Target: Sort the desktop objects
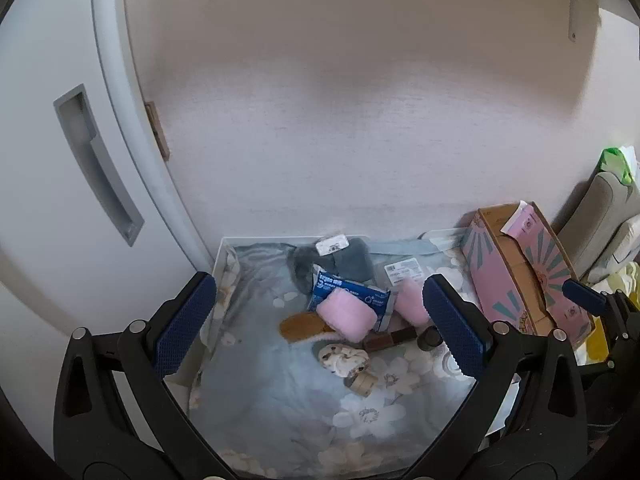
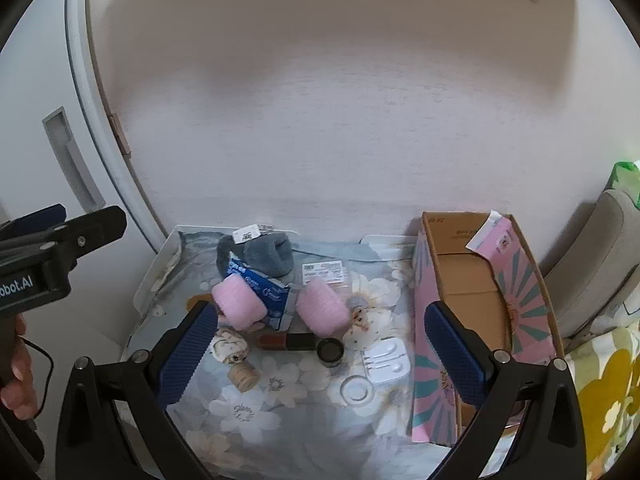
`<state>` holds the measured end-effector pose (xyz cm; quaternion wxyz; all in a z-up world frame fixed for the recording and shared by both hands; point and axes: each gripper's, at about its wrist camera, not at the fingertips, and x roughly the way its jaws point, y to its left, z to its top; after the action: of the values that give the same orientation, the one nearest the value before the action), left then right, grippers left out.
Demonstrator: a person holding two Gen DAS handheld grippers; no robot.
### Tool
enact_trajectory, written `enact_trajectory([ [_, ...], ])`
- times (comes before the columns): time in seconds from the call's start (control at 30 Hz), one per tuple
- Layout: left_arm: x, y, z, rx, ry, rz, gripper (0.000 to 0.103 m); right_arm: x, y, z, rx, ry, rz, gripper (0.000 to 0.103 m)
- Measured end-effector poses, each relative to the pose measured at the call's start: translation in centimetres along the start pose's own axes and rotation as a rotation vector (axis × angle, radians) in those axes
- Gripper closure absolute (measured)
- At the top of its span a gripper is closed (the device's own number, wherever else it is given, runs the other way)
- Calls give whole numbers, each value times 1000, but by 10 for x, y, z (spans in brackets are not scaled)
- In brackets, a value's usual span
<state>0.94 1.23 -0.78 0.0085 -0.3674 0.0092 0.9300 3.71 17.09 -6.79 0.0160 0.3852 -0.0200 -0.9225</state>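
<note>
On a floral cloth lie two pink fluffy rolls (image 2: pixel 239 300) (image 2: pixel 326 305), a blue packet (image 2: pixel 260 284), a grey fuzzy item (image 2: pixel 260 258), a brown lipstick tube (image 2: pixel 290 341), a dark round jar (image 2: pixel 330 350), a patterned scrunchie (image 2: pixel 232 346), a small wooden roll (image 2: pixel 243 376), a white earphone case (image 2: pixel 386 360) and a clear lid (image 2: pixel 357 390). A pink open cardboard box (image 2: pixel 472 300) stands at the right. My right gripper (image 2: pixel 320 356) hovers open above the items. My left gripper (image 1: pixel 320 328) is open too, over the same pile (image 1: pixel 348 312), nothing between its fingers.
A white cabinet door (image 1: pixel 60 200) with a recessed handle rises on the left, a pale wall behind. A grey cushion (image 2: pixel 600 260) and a yellow floral fabric (image 2: pixel 608 400) lie at the right. The left gripper's body and a hand (image 2: pixel 16 372) show at the right wrist view's left edge.
</note>
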Motion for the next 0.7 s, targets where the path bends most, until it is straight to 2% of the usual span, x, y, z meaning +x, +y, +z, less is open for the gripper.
enact_trajectory([
  [0.3,4,6,-4,-13,16,-48,0,1,1,-1,1,5,8,0],
  [0.7,6,22,-11,-43,28,-55,0,-1,-4,-7,24,10,23,0],
])
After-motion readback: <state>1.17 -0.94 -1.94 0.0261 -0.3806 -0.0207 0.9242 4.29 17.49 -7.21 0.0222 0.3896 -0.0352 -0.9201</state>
